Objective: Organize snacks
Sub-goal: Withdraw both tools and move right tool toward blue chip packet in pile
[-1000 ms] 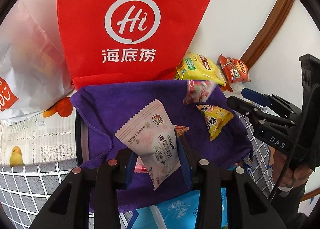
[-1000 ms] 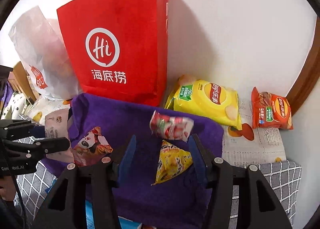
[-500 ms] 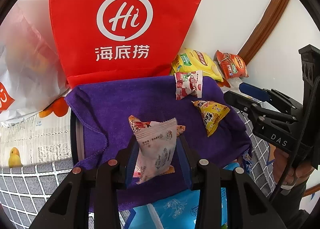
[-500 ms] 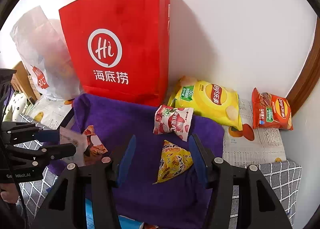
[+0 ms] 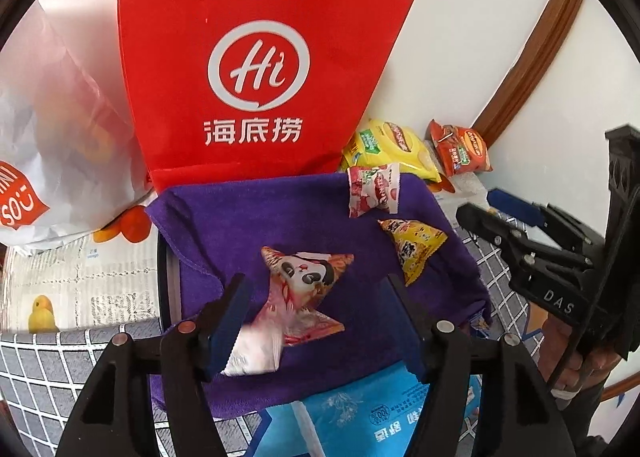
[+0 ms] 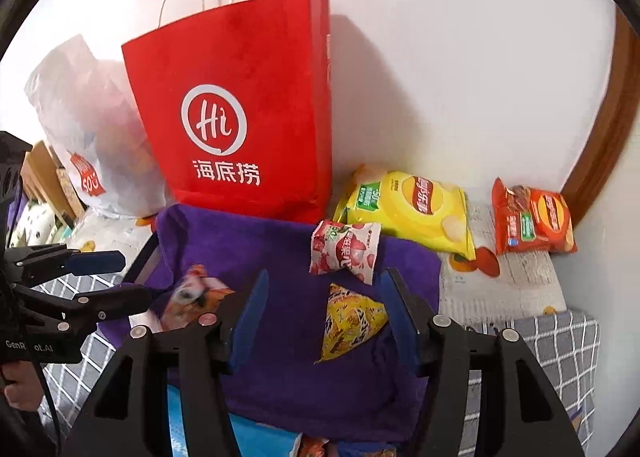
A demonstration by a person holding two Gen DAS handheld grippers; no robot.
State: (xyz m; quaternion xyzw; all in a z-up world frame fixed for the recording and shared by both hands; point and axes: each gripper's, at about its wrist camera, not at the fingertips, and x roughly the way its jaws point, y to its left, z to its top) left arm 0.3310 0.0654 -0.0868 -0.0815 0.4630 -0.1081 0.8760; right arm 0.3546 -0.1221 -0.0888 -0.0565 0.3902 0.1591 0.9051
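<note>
The left gripper hangs over the purple cloth, its jaws opening; the panda snack packet lies on the cloth between the blue pads, and a pale blurred packet sits against the left pad, though whether it is touching cannot be told; the right gripper stands about half open and its jaws are opening slightly, holding nothing, with the yellow triangular packet lying on the cloth between its fingers; the red-and-white packet rests just behind it near the cloth's far edge; a red paper bag stands upright behind the cloth against the wall; a yellow crisp bag and an orange crisp bag lie beside it.
</note>
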